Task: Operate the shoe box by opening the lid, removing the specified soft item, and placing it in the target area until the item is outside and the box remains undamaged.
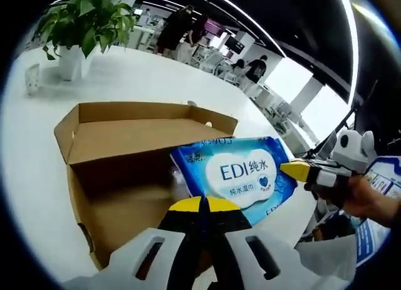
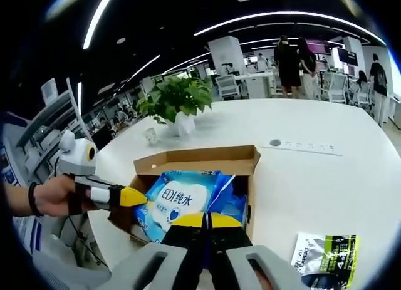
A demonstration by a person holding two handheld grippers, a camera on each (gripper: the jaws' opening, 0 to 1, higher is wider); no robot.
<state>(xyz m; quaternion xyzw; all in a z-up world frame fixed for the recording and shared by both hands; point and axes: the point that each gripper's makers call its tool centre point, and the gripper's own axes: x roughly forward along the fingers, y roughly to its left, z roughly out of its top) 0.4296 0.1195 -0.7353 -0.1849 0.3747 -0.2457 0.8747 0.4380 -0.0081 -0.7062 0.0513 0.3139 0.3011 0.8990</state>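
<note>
An open brown cardboard shoe box lies on the white table with its lid folded back. A blue and white pack of wet wipes is held tilted over the box's open side. My left gripper is shut on one edge of the pack. My right gripper, held by a hand, is shut on the neighbouring edge. The inside of the box below the pack is mostly hidden in the right gripper view.
A potted green plant and a small cup stand at the table's far side. A black and white packet lies near the right gripper. Several people stand among desks behind.
</note>
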